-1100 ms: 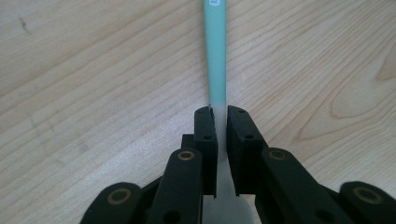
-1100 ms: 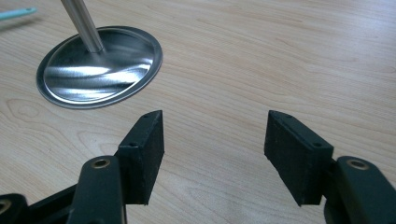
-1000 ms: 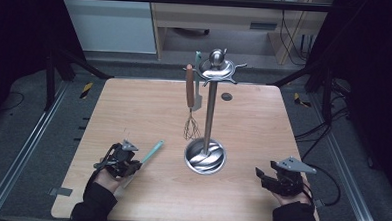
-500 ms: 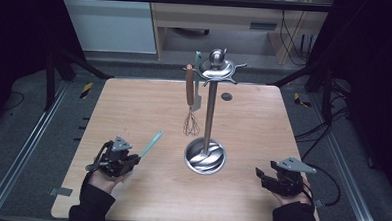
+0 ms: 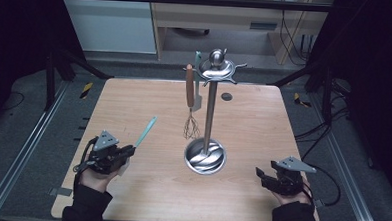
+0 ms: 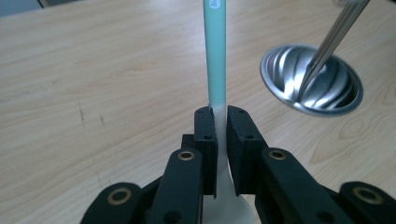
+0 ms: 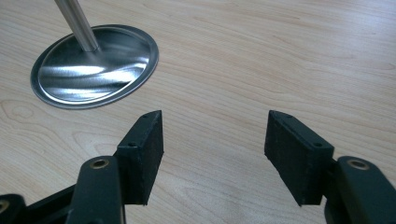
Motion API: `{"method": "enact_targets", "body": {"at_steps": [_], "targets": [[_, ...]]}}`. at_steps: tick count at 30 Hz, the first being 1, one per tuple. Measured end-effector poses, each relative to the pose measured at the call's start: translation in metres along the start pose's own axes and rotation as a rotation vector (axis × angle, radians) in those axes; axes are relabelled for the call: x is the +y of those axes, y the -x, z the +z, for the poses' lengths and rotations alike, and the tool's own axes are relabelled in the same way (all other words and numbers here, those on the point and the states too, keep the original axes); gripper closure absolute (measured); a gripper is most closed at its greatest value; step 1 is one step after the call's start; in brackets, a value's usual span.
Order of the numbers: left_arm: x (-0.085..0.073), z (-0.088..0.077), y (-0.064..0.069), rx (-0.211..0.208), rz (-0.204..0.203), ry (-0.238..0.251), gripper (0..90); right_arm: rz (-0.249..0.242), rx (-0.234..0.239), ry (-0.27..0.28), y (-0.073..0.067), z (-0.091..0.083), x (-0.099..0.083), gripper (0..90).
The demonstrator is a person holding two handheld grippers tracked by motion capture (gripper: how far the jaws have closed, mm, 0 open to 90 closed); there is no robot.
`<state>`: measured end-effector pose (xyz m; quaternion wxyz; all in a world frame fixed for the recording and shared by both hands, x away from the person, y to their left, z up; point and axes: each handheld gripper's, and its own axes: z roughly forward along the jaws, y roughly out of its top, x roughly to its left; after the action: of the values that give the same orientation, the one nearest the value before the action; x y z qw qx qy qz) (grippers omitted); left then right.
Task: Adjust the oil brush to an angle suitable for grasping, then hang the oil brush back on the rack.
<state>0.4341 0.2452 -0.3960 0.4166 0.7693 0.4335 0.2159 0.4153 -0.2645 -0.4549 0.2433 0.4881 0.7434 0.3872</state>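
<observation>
L gripper [image 5: 127, 152] at table's 8 o'clock, jaws clamped on teal spatula [image 5: 146, 131], lifted off table [image 5: 134, 98]. Pickup done; hanging on rack [image 5: 215, 71] at 12 o'clock left. R gripper [image 5: 259, 174] at 4 o'clock, jaws wide, empty.

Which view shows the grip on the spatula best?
The left gripper view: the left hand-held gripper is shut on the spatula where the teal handle meets the white blade. The high view shows the spatula sticking out of that gripper, with the contact too small to judge.
</observation>
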Motion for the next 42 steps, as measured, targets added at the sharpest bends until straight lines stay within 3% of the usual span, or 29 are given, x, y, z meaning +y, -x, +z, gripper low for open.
{"method": "enact_targets", "body": {"at_steps": [7, 16, 27, 35, 38, 42], "targets": [[0.009, -0.021, 0.004, 0.008, -0.008, 0.116, 82.4, -0.009, -0.004, 0.004, 0.0, 0.0, 0.0, 36.9], [0.02, -0.041, 0.014, -0.006, 0.002, 0.217, 82.4, -0.004, -0.002, 0.001, 0.0, 0.0, 0.0, 36.9], [0.03, -0.061, 0.034, -0.032, 0.041, 0.311, 82.3, -0.011, -0.008, 0.004, 0.001, 0.001, 0.0, 36.4], [0.036, -0.071, 0.045, -0.053, 0.071, 0.345, 82.3, -0.011, -0.002, 0.002, 0.001, 0.001, -0.001, 36.3], [0.039, -0.072, 0.047, -0.046, 0.107, 0.375, 82.3, -0.01, -0.004, 0.006, 0.002, 0.001, -0.001, 36.2], [0.041, -0.077, 0.055, -0.071, 0.084, 0.381, 82.3, -0.01, -0.004, 0.006, 0.002, 0.001, -0.001, 35.8]]}}
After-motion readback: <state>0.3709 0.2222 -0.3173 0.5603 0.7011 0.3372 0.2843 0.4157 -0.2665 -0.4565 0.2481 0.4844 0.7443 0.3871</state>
